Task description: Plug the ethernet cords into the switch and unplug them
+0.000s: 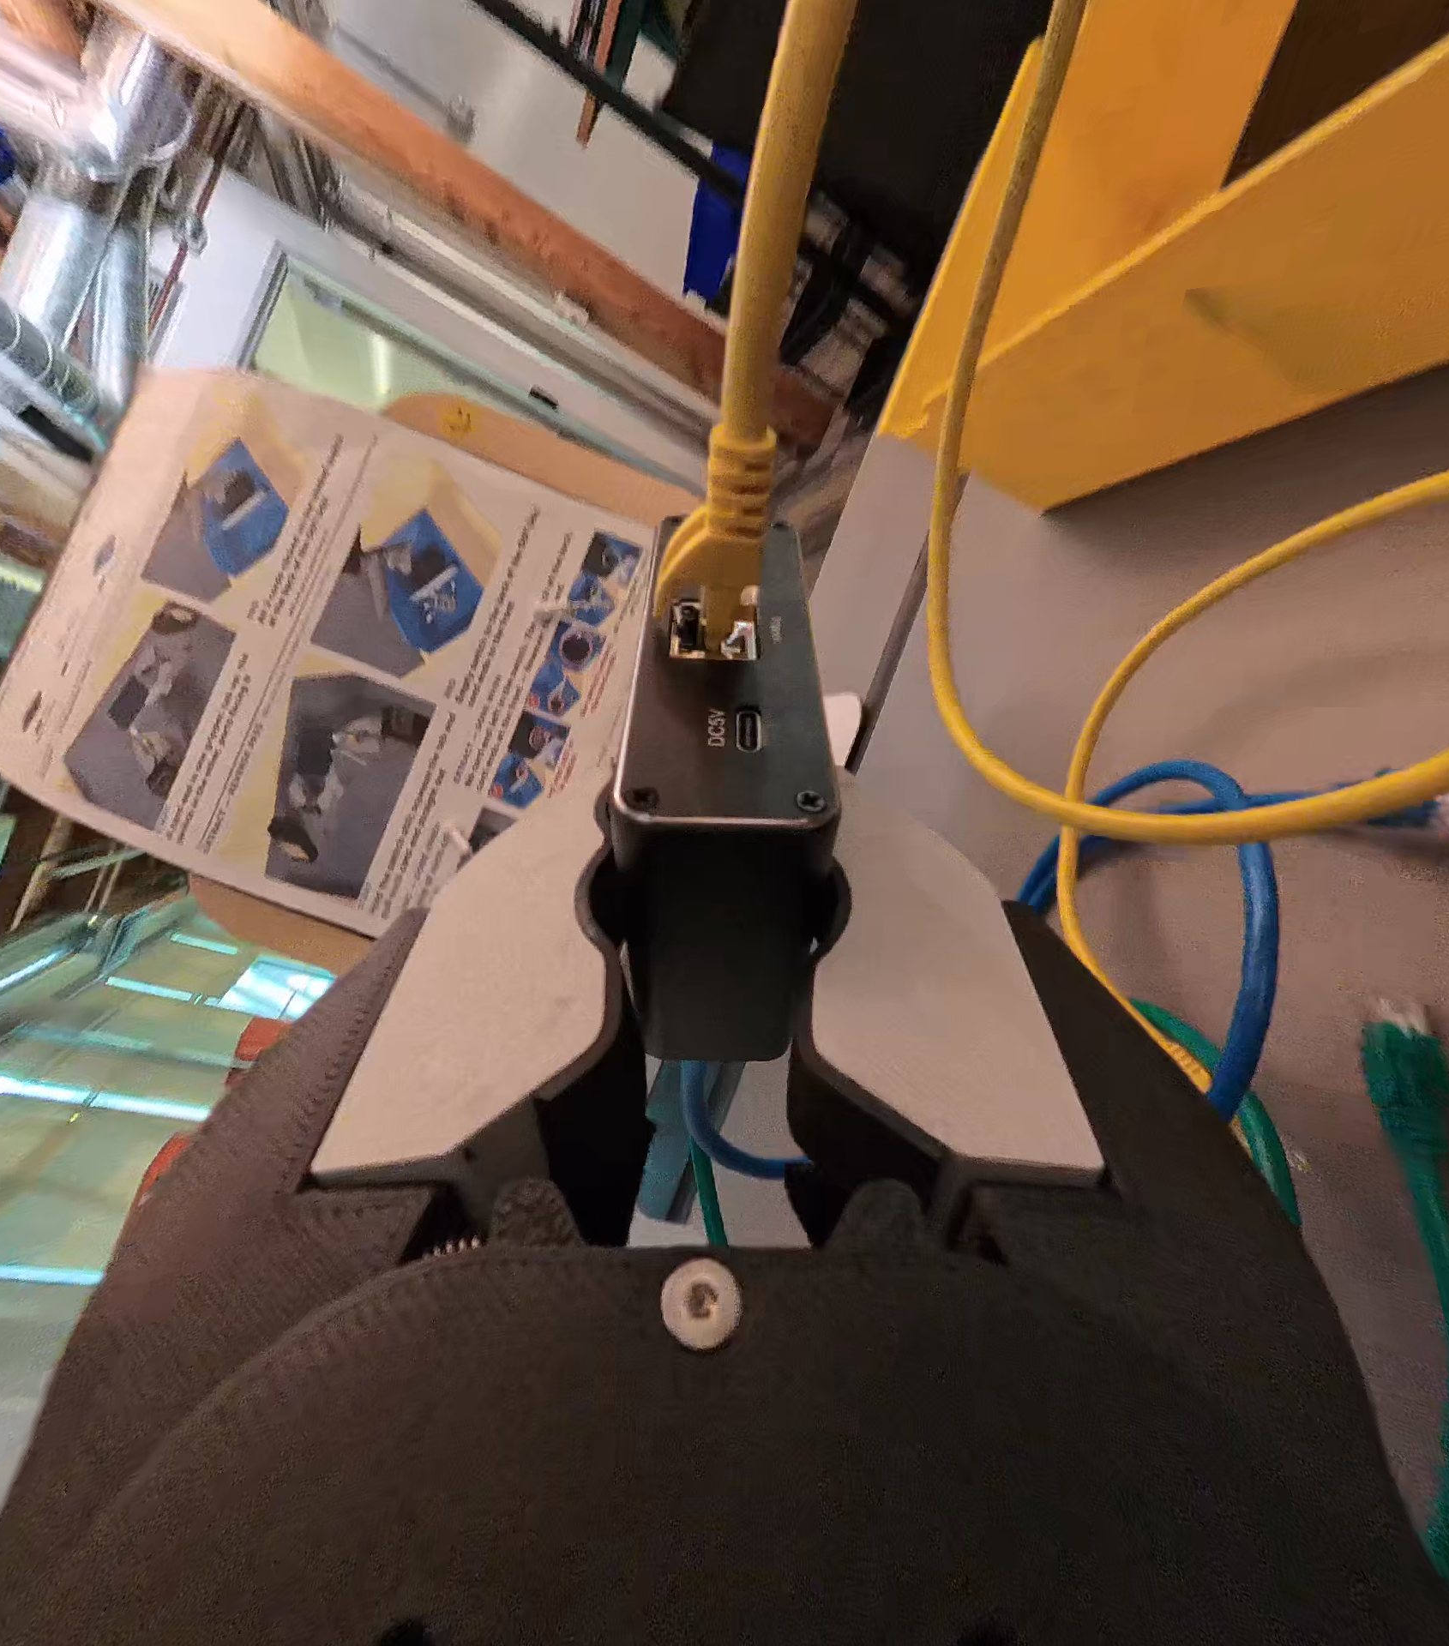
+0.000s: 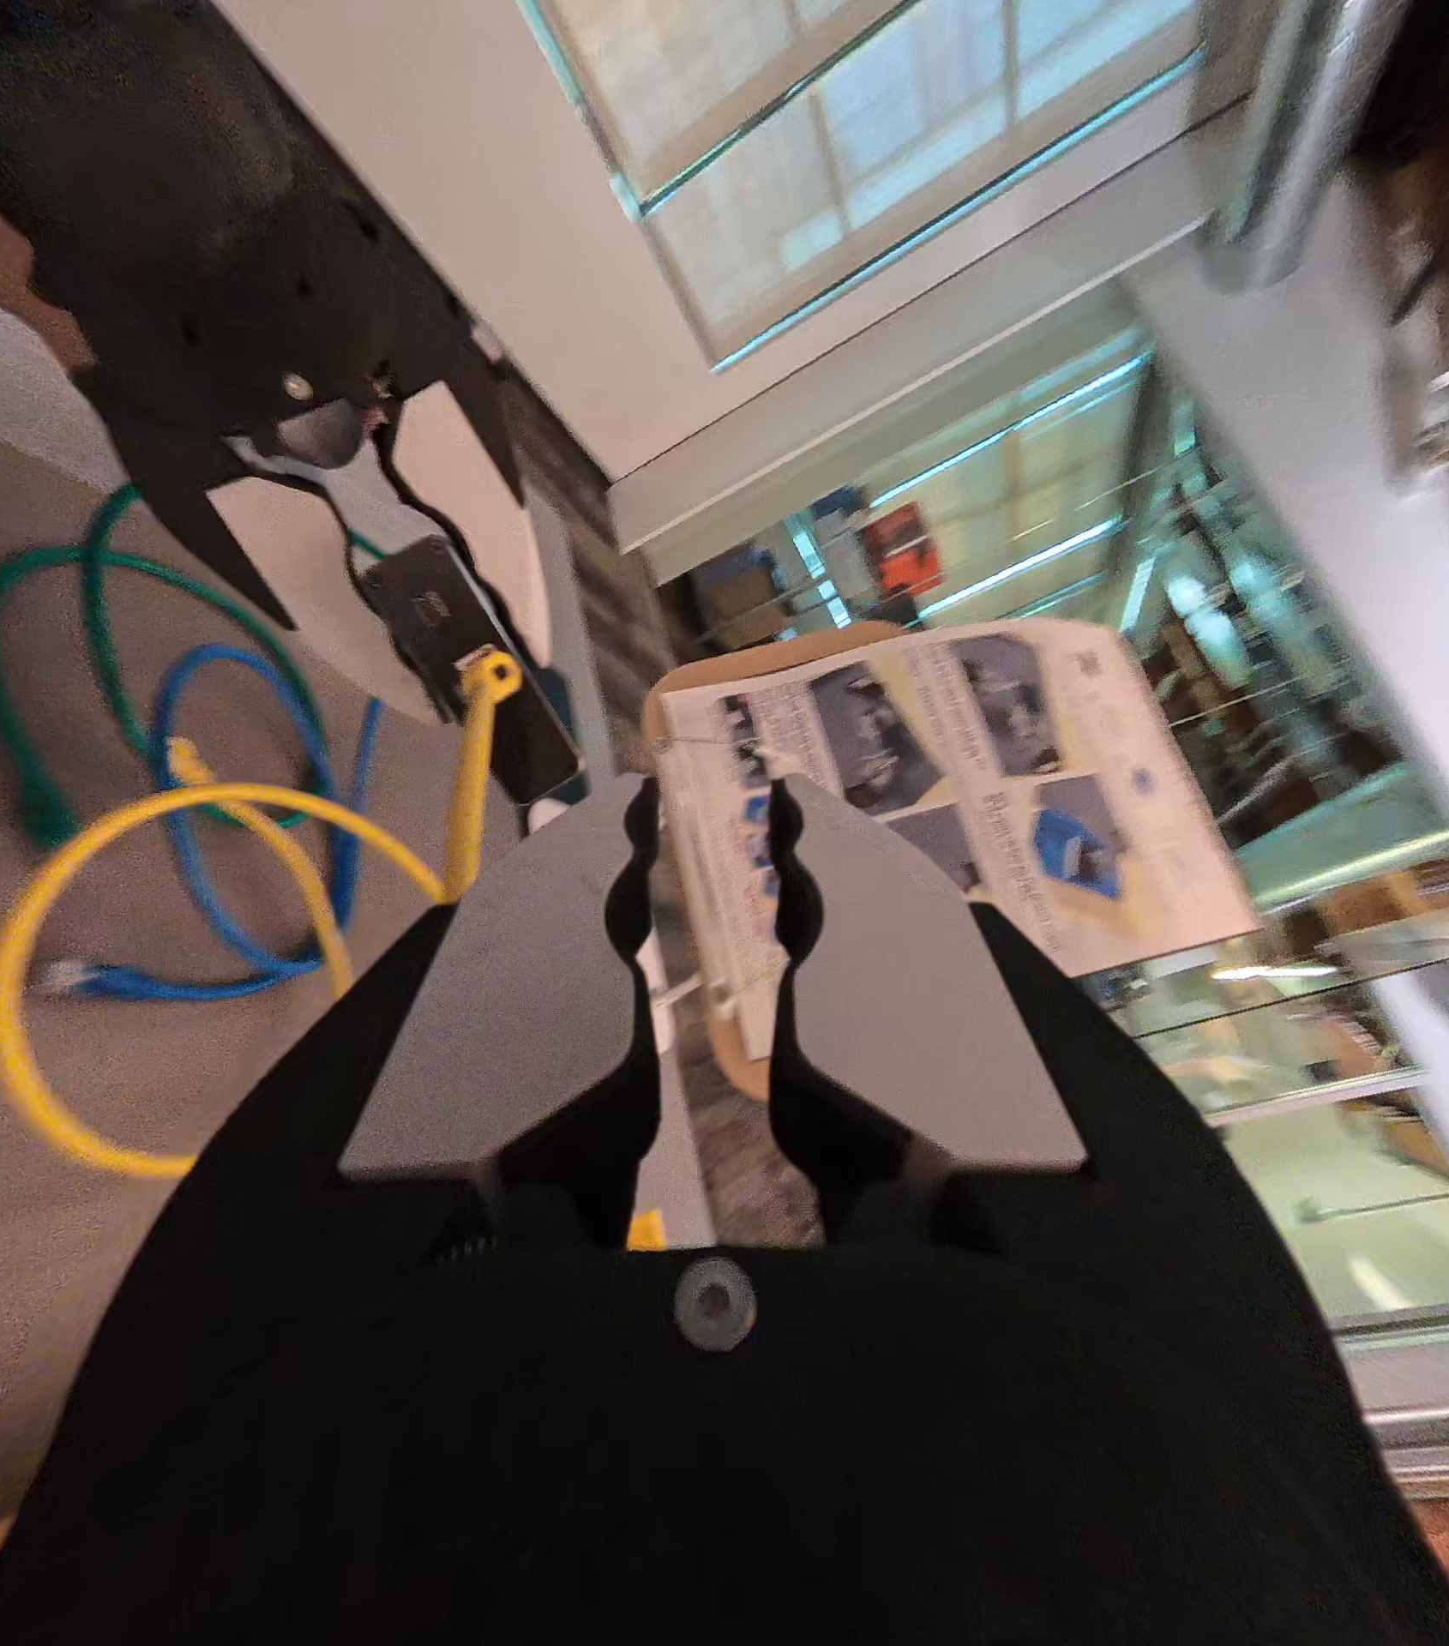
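Note:
My left gripper is shut on a black switch and holds it lifted above the grey table. A yellow ethernet cord's plug sits in one of the switch's ports. The port beside it is empty. A blue cord and a green cord lie loose on the table to the right. My right gripper is open and empty, to the right of the switch and the yellow plug. The left gripper also shows in the right wrist view.
A yellow wooden stand is on the table behind the cords. A printed sheet on a brown board is beyond the table edge, also in the right wrist view. The yellow cord's slack loops over the blue cord and the green cord.

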`<state>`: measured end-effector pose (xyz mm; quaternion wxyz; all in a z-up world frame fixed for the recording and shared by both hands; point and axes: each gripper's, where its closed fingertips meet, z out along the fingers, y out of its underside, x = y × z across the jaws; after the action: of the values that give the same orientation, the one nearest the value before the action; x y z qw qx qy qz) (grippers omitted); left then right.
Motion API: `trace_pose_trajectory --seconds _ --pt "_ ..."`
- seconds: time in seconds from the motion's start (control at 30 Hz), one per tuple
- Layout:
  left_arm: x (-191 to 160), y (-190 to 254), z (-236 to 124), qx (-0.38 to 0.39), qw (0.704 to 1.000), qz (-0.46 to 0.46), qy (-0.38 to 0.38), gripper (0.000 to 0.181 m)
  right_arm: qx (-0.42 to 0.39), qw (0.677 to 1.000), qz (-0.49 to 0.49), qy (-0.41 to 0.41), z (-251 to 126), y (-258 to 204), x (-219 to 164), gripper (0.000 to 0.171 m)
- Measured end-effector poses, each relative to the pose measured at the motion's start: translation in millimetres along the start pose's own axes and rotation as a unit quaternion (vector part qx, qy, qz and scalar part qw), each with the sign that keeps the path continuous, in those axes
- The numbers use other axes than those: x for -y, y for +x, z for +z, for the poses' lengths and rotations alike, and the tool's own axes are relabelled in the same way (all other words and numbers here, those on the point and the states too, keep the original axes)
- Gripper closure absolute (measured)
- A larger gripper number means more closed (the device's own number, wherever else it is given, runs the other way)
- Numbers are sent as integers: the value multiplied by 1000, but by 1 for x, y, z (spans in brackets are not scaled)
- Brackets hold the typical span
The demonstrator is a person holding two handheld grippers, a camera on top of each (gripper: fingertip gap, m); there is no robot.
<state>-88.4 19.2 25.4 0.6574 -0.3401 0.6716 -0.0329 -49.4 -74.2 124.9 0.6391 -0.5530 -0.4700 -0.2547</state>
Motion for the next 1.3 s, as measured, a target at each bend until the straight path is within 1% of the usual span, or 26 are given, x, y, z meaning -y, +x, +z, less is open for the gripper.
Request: trace_pose_trajectory --seconds 0.03,0.07,0.1,0.13,0.2,0.27,0.33,0.43,0.6,0.67,0.97,1.1,1.3 --pt "7 -2 -4 -1 1000 -2 13 145 -14 1000 -2 24 -3 4 4 151" --pt "12 -4 -8 -3 1000 -2 24 145 -12 999 15 48 -5 6 4 154" --pt "18 -3 -10 -11 999 -3 33 145 4 997 40 60 -3 3 0 154" --pt "23 0 -12 -21 999 -1 42 145 28 996 60 53 1 -3 -9 153" --pt "31 6 -13 -34 998 7 53 145 80 994 64 27 11 -22 -27 150" --pt "34 13 -10 -49 998 6 51 145 147 987 57 30 18 -50 -26 147" --pt "34 18 -7 -61 997 7 45 145 167 984 42 36 25 -65 -16 141" --pt "33 23 -5 -74 996 10 38 145 168 986 9 21 36 -77 -12 141" --pt "28 28 -5 -99 995 4 23 144 159 987 -28 8 41 -82 -9 153" --pt "27 32 -4 -108 994 9 18 144 163 986 -33 14 39 -83 -5 155" --pt "27 37 -5 -125 992 15 5 145 161 982 -92 -41 38 -89 -13 155" --pt "27 35 -5 -124 992 7 8 145 149 984 -97 -32 40 -86 -12 157" --pt "29 36 -7 -128 992 10 12 144 153 982 -103 -45 38 -87 -11 158"
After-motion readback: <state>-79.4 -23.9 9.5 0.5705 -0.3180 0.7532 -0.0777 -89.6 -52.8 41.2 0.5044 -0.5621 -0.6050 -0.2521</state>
